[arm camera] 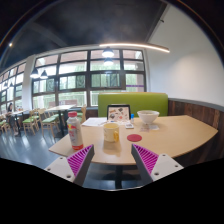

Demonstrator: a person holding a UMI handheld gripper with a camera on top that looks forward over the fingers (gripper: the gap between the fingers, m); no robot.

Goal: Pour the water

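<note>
I read the table (165, 133) as pale wood-look laminate, smooth, slight sheen; bottle (75, 130) clear glossy plastic; cup (111, 131) looks translucent plastic; bowl (148, 118) white, glazed-looking; gripper (113, 160) pads (148, 158) ribbed, matt magenta.

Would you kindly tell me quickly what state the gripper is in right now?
Gripper: open, holding nothing; the table with the bottle and cup lies beyond its fingers.
</note>
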